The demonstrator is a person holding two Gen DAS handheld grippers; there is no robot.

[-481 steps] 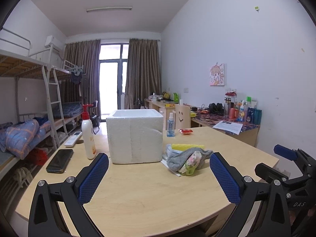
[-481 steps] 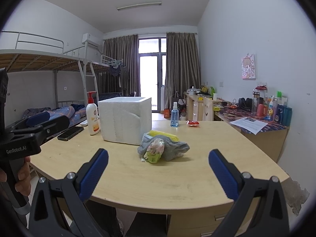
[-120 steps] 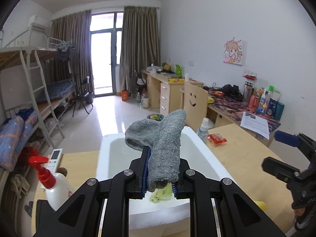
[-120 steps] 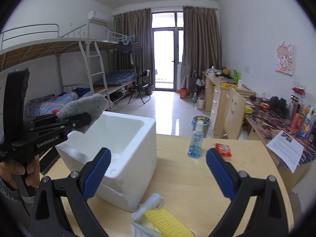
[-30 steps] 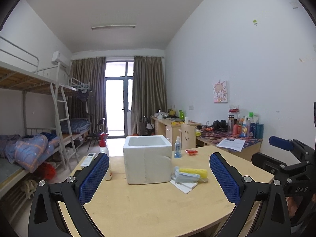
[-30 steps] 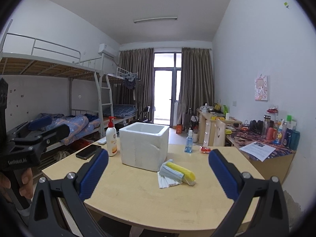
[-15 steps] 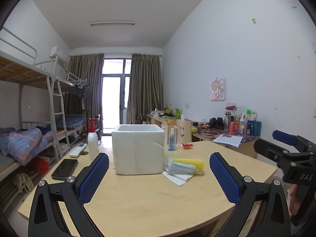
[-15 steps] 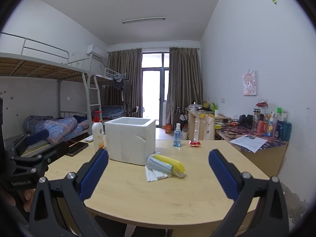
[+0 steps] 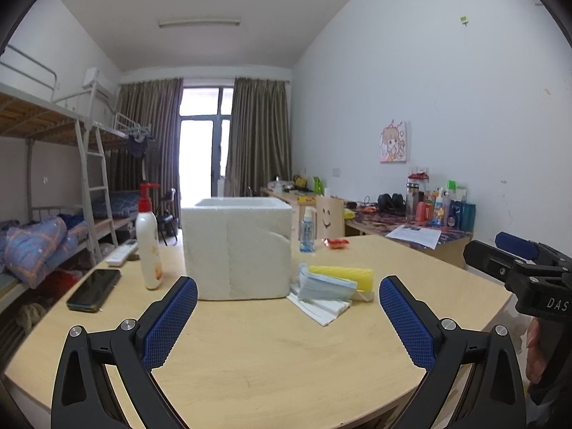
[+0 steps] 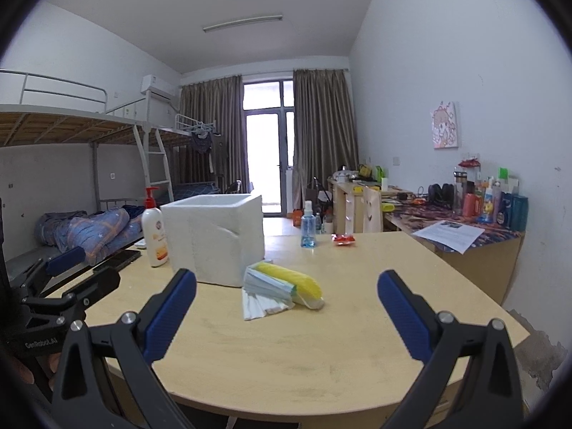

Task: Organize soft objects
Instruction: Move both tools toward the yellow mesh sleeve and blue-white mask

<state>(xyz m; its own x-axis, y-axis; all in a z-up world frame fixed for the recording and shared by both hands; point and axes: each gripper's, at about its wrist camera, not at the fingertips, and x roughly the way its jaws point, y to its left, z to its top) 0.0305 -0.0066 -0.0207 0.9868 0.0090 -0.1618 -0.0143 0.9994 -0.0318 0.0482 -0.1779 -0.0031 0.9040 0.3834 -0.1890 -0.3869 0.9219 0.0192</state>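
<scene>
On the table (image 9: 271, 357), a small heap of soft things lies ahead of both tools, touching the front right corner of the white foam box (image 9: 237, 246). The heap holds a stack of blue masks (image 9: 325, 286), one yellow sponge (image 9: 341, 275) just behind and to the right of them, and folded white tissues (image 9: 318, 305) underneath, sticking out toward the camera. In the right wrist view the same masks (image 10: 268, 282), sponge (image 10: 289, 280) and tissues (image 10: 261, 304) sit between the two blue pads, a little left of centre.

The left tool (image 9: 287, 314) hangs over the near part of the table with its fingers spread wide, holding nothing and touching nothing; the heap is well ahead of it. The right tool (image 10: 286, 309) is likewise spread wide and empty, also short of the heap. Each tool shows at the edge of the other's view: the right one at the far right, the left one at the far left.

Around the box stand one lotion bottle (image 9: 148, 246) with a red pump to its left, one black phone (image 9: 93, 289) lying flat nearer the left edge, one remote (image 9: 121, 252) behind the bottle, one small blue spray bottle (image 9: 307, 232) to the box's right, and one red packet (image 9: 335, 242) beside it.
</scene>
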